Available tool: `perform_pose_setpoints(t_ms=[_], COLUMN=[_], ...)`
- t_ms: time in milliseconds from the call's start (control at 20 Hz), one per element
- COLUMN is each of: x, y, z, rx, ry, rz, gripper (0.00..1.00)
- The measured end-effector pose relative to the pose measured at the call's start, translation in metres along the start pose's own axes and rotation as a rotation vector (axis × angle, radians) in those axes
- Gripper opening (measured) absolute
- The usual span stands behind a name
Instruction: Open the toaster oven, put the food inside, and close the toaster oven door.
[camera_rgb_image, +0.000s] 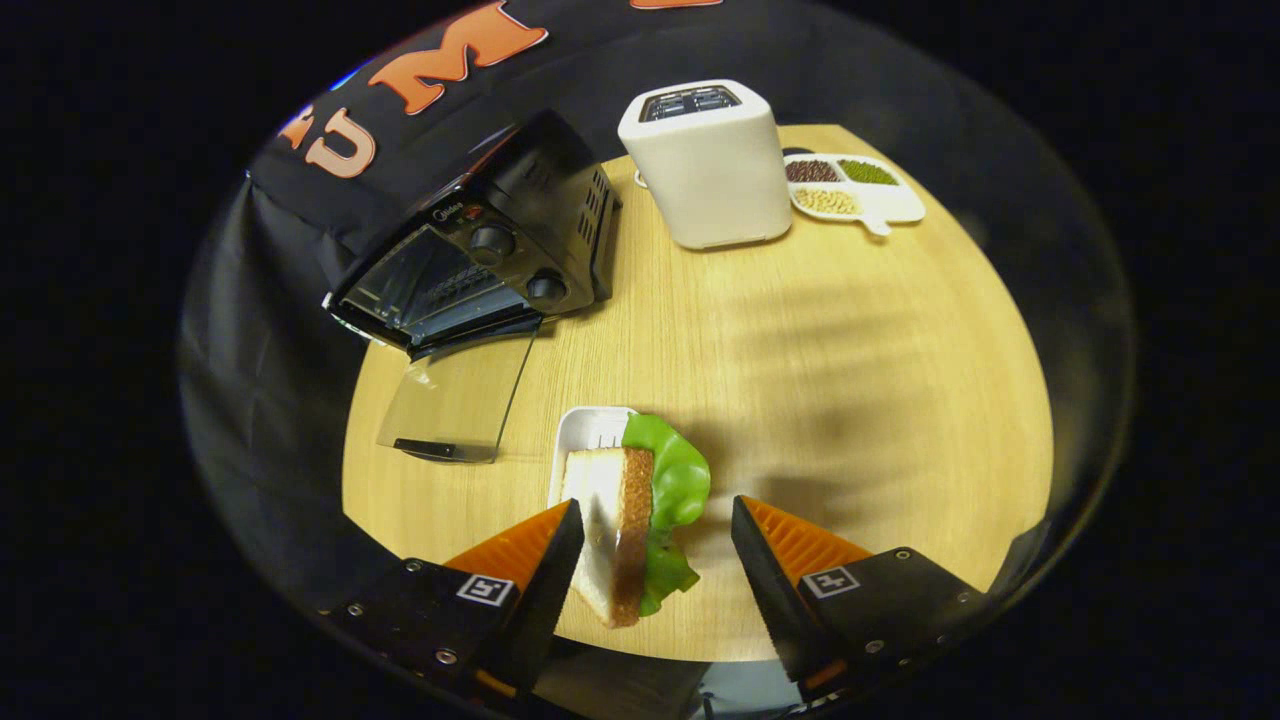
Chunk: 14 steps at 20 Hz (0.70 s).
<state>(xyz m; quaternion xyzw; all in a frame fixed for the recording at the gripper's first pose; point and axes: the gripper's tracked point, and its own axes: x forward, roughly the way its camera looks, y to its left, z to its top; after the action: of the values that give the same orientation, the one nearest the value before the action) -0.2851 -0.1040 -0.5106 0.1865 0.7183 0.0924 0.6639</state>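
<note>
Between wide-spread fingers, sandwich (625, 535) (touching the left one), hand-held gripper (657, 525) released, clamping nothing.

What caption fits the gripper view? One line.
Open gripper around a sandwich on a white tray, toaster oven door already down.

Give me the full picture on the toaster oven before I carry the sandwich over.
The toaster oven is a black box, apparently metal, with two round knobs on its front panel and vent slots in its side. It stands on the wooden table against the booth's dark cloth, beside a white toaster. Its glass door is folded fully down onto the tabletop, showing a wire rack inside. The open gripper, with the sandwich between its fingers, is well short of it.
</note>
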Motion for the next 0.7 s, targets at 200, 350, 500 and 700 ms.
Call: perform_pose_setpoints(t_ms=[200,350,500,700], x=[0.010,0.001,-0.020,-0.043], y=[0.013,0.020,0.041,0.078], z=[-0.002,0.007,0.012,0.030], rx=[0.178,0.212,0.220,0.200], ry=[0.090,0.061,0.029,-0.055], rz=[0.151,0.179,0.210,0.226], gripper=[0.62,0.40,0.35,0.35])
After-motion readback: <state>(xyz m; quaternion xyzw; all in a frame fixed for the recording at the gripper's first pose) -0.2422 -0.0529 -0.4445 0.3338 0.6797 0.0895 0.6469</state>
